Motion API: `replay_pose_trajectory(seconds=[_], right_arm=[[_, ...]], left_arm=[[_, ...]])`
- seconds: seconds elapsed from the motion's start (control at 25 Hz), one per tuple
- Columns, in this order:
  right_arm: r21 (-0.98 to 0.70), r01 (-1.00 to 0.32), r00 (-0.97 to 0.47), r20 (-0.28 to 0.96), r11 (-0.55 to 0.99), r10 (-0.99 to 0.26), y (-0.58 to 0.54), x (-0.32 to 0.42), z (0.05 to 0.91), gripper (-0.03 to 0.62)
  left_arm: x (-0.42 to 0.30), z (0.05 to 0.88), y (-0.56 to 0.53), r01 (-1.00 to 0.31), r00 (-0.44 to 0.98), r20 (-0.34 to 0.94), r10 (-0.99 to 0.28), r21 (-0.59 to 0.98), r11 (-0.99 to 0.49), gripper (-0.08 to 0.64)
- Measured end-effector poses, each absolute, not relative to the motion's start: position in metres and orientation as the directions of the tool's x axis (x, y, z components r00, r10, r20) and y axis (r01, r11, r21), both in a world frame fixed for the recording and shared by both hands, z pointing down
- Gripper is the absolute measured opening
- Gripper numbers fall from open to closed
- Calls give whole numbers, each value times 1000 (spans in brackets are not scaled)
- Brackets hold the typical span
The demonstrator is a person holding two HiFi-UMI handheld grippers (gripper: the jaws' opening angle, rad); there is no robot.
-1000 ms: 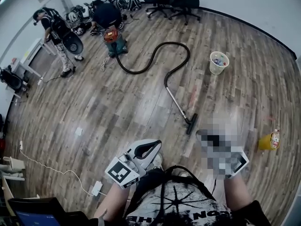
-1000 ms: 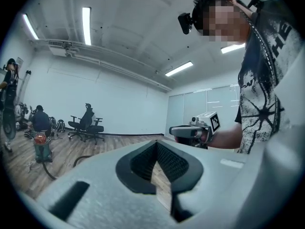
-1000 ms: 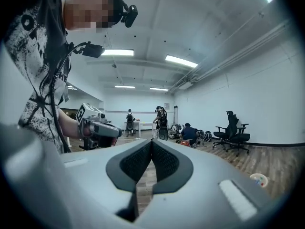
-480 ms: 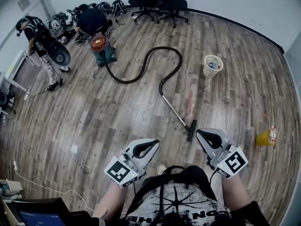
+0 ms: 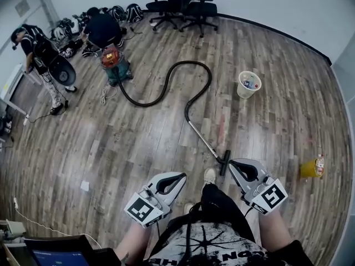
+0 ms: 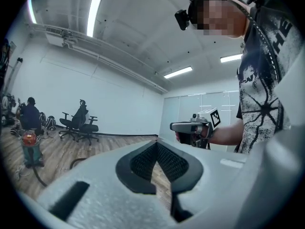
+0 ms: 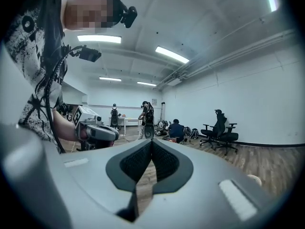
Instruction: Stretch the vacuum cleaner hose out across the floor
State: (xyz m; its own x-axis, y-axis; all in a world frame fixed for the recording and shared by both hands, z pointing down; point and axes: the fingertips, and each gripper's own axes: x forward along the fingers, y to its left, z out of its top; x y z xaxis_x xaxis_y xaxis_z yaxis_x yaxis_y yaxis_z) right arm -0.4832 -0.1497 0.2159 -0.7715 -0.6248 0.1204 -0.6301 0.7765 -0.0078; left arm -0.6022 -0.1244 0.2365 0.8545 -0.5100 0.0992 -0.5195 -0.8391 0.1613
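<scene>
**Both grippers closed and empty, short of the vacuum's floor head**

The left gripper has its jaws pressed together with nothing between them; its own view shows the ribbed black pads meeting at the tips. The right gripper is likewise closed on nothing. Both are held level in front of the person, side by side and apart.

Just beside the right gripper's tips in the head view lies the black floor head of the vacuum cleaner, with no contact evident. From it a slim grey metal wand runs away across the brown wood-plank floor. The black ribbed vacuum cleaner hose continues from the wand in an S-shaped curve on the floor, not straight, and ends at the red-and-teal canister.

A pale round bucket stands to the right of the hose. Two people are near the canister, and black office chairs stand by the far wall.
</scene>
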Motion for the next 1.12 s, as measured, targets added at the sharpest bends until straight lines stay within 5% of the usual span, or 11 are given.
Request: replay_pose_trajectory(seconds=[0.64, 1.12], right_arm=[[-26, -559, -829, 5, 829, -559, -347, -437, 206, 5], [-71, -571, -821, 79, 818, -566, -428, -390, 240, 5]], left_arm=[[-532, 219, -313, -588, 807, 150, -571, 123, -799, -2], [-485, 237, -400, -574, 816, 190, -546, 152, -805, -3]])
